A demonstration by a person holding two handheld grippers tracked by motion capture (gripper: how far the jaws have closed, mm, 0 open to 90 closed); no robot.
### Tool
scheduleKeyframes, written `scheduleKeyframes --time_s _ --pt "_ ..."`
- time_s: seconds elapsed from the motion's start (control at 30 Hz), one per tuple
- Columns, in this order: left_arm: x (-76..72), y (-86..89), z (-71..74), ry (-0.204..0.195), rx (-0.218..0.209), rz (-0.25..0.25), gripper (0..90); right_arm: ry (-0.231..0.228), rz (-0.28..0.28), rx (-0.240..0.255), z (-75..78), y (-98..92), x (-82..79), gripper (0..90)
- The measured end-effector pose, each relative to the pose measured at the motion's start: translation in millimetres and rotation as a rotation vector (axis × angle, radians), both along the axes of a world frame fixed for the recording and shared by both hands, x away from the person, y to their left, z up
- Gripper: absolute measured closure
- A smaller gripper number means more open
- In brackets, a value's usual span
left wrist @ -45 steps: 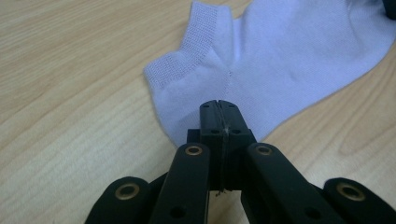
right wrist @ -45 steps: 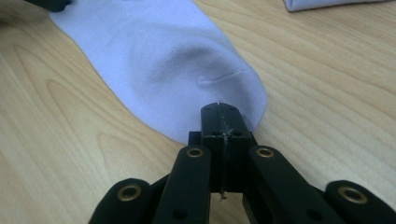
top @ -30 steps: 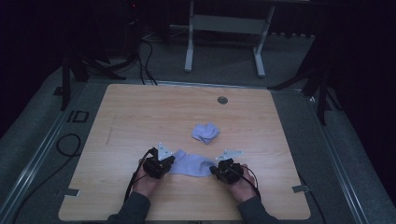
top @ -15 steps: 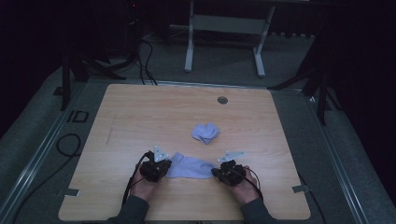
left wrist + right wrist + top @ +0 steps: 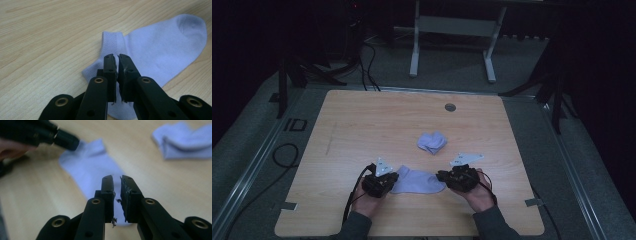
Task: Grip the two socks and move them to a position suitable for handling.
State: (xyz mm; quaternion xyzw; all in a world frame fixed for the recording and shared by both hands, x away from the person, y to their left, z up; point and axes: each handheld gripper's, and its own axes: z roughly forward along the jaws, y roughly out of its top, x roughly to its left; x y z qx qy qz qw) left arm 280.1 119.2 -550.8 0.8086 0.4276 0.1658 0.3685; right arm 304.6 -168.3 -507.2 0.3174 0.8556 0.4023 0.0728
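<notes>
High view adds, prob. crumpled, 2nd sock [image 5: 432, 142] beyond flat sock [image 5: 418, 181]

The rectangular, light-wood-grain table [image 5: 362, 125] carried a flat pale lilac ankle sock [image 5: 419, 181] near its front edge; a crumpled pale lilac sock [image 5: 432, 142] lay just beyond the flat sock, toward the far edge; a small round grey grommet [image 5: 450, 107] sat farther beyond it, near the far edge.
</notes>
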Motion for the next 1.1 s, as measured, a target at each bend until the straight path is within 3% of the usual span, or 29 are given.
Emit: scheduleKeyframes --time_s 0.07,0.1,0.23,0.27,0.3,0.33,0.37,0.47,0.57,0.6,0.63,0.7,0.8,0.87,0.97,1.1 --pt "-0.1 0.1 0.0 0.000 -0.003 0.003 84.2 -0.012 -0.003 -0.002 2.3 1.7 4.9 81.9" --pt "0.0 0.3 0.1 0.000 -0.003 0.003 84.2 -0.027 -0.014 -0.026 2.1 6.3 19.5 85.6" --pt "1.0 -0.5 -1.1 0.006 0.005 -0.004 84.1 -0.048 -0.028 -0.056 -0.1 12.7 37.2 89.8" --pt "1.4 -1.6 -1.7 0.013 0.007 -0.005 83.8 -0.057 -0.063 -0.083 -0.6 16.4 51.0 90.0" --pt "1.4 -1.6 -1.7 0.013 0.007 -0.005 83.6 -0.057 -0.063 -0.083 -0.6 16.4 51.0 90.0" --pt "1.5 -2.4 -2.0 0.012 0.008 -0.006 83.3 -0.059 -0.089 -0.088 -0.5 19.3 65.2 90.0" --pt "1.5 -2.4 -2.0 0.012 0.008 -0.006 83.0 -0.059 -0.089 -0.088 -0.5 19.3 65.2 90.0" --pt "1.8 -1.6 -2.4 0.015 0.007 0.003 82.4 -0.046 -0.136 -0.073 -0.8 24.2 92.6 89.9" --pt "2.5 -0.9 -2.4 0.013 0.009 0.008 82.3 -0.049 -0.171 -0.086 -2.2 27.5 105.0 90.0" --pt "2.8 -0.4 -2.4 0.011 0.006 0.012 82.1 -0.049 -0.196 -0.109 -4.6 31.9 115.5 90.0" --pt "2.8 -0.4 -2.4 0.011 0.006 0.012 81.9 -0.049 -0.196 -0.109 -4.6 31.9 115.5 90.0" --pt "3.0 -0.2 -2.2 0.008 0.011 0.015 81.7 -0.046 -0.222 -0.182 -14.1 39.9 129.0 90.0" --pt "2.6 0.7 -1.5 0.008 0.007 0.018 81.5 0.005 -0.252 -0.236 -31.2 43.7 138.3 90.0" --pt "2.8 2.1 -0.8 0.005 0.007 0.023 81.5 0.013 -0.264 -0.227 -37.8 43.4 139.2 90.0" --pt "3.5 3.6 -0.4 0.005 -0.002 0.030 81.5 0.015 -0.247 -0.242 -36.8 42.8 139.1 90.0" --pt "3.8 5.9 1.1 0.003 -0.004 0.036 81.5 0.020 -0.244 -0.225 -37.8 39.9 139.3 90.0"
